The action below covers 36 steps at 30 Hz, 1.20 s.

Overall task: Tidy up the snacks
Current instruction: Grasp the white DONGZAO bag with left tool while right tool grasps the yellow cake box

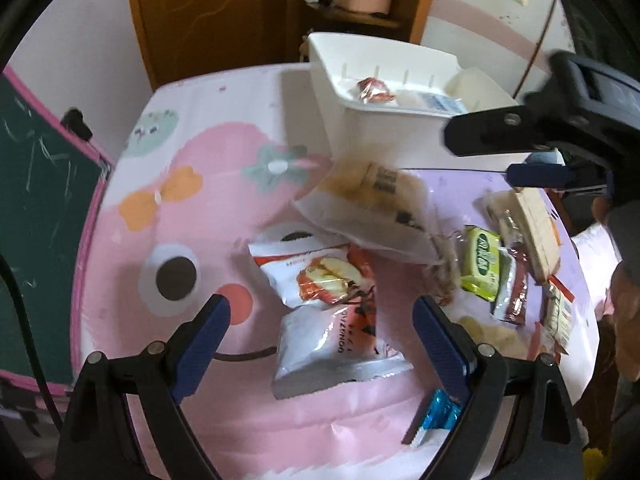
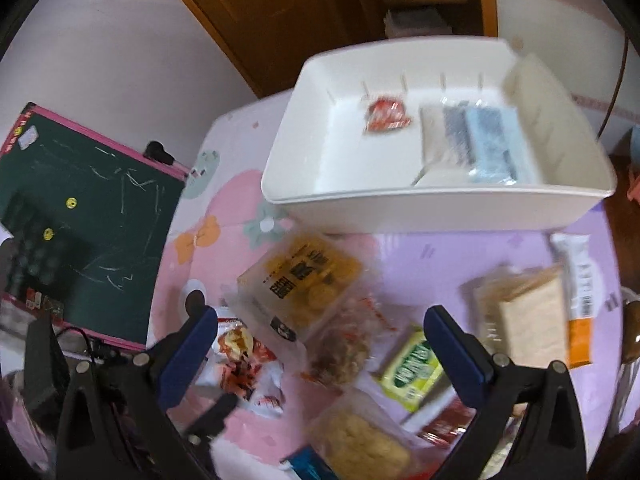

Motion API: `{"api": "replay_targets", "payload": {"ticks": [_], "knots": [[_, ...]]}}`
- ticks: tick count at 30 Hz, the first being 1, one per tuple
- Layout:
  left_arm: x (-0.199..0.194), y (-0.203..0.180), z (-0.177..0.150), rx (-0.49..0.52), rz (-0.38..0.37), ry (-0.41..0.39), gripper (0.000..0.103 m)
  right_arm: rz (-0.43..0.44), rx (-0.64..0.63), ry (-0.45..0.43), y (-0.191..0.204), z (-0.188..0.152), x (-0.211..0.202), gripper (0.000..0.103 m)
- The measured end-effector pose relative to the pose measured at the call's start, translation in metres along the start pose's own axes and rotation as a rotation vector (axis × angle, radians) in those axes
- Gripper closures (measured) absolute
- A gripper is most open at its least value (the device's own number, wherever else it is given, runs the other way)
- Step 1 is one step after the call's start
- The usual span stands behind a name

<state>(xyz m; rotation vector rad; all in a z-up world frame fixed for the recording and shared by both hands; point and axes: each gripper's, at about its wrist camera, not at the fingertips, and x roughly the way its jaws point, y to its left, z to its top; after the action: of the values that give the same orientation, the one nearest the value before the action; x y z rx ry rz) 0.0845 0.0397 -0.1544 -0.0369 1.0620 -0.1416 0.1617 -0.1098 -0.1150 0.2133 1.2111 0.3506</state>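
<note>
Tablecloth point(image 1: 120, 208) bears one bin point(image 2: 400, 212) holding two snacks point(image 2: 386, 114).

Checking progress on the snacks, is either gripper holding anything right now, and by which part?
Nothing is held. The left gripper and right gripper are both open above the loose snack packets.

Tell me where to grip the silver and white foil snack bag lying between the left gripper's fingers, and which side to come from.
Grip the silver and white foil snack bag across its puffed middle, coming straight down from above. It lies flat on the pink cartoon tablecloth, already between the open fingers of the left gripper. Its top edge tucks under the red and white apple-picture pouch, so stay on the lower half.
</note>
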Motion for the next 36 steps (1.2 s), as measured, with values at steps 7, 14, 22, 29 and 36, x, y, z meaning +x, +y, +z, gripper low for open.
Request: {"api": "replay_targets", "payload": {"ticks": [7,14,22,29,36], "knots": [[0.030,0.011,-0.006,-0.068,-0.055,0.050,0.011,-0.019,0.098,0.099,0.000,0.016,0.051,0.000],[0.047,0.016,-0.011,-0.101,-0.063,0.061,0.011,-0.071,0.103,0.156,0.008,0.027,0.082,0.000],[0.052,0.018,-0.010,-0.118,-0.070,0.057,0.014,-0.097,0.079,0.214,0.015,0.029,0.112,0.000],[0.053,0.018,-0.010,-0.115,-0.063,0.055,0.032,-0.104,0.030,0.219,0.027,0.027,0.116,0.000],[0.042,0.013,-0.017,-0.088,-0.065,0.047,0.051,-0.053,0.016,0.196,0.025,0.023,0.102,0.029]]}}
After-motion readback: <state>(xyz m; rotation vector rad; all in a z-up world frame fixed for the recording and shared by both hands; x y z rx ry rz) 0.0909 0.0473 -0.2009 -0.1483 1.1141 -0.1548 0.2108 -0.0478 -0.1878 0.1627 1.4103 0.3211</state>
